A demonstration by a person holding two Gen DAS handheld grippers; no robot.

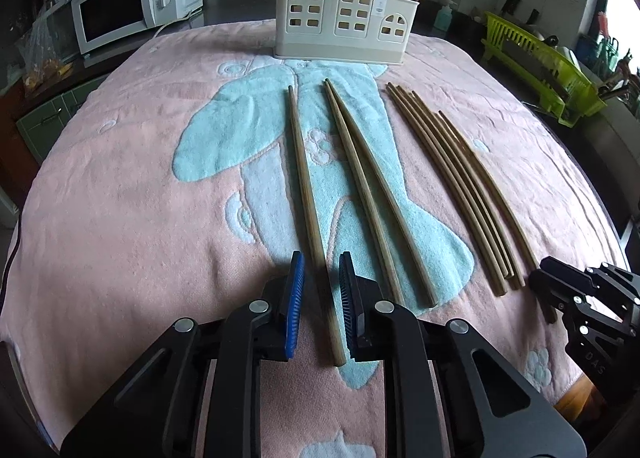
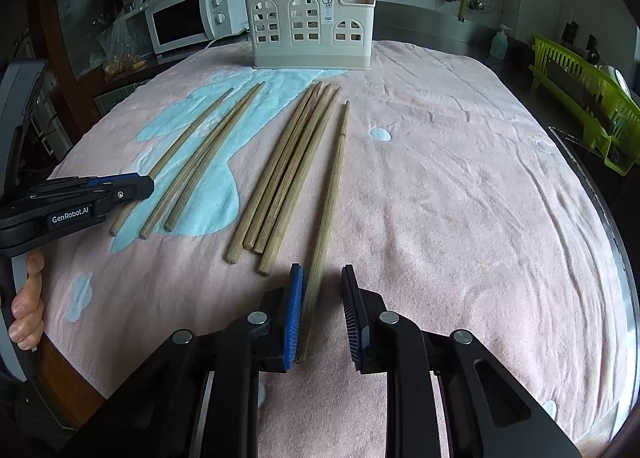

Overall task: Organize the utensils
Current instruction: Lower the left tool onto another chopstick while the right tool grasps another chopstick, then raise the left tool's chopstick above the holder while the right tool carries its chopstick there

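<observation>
Left tool (image 1: 321, 290) and right tool (image 2: 322, 292) each straddle one chopstick (image 1: 310, 194) (image 2: 326, 210), jaws narrow, not gripping; holder (image 1: 340, 14) at twelve o'clock

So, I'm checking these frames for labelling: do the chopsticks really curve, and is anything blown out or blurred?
Left wrist view: the bundle of chopsticks bows only from fisheye distortion near the edge; the window at right is blown out. Right wrist view: the microwave and towel edges bend likewise; both views are sharp, with soft shadows.

Black left tool (image 1: 320, 310) and right tool (image 2: 322, 314), blue ribbed pads, silver pivot screws.
</observation>
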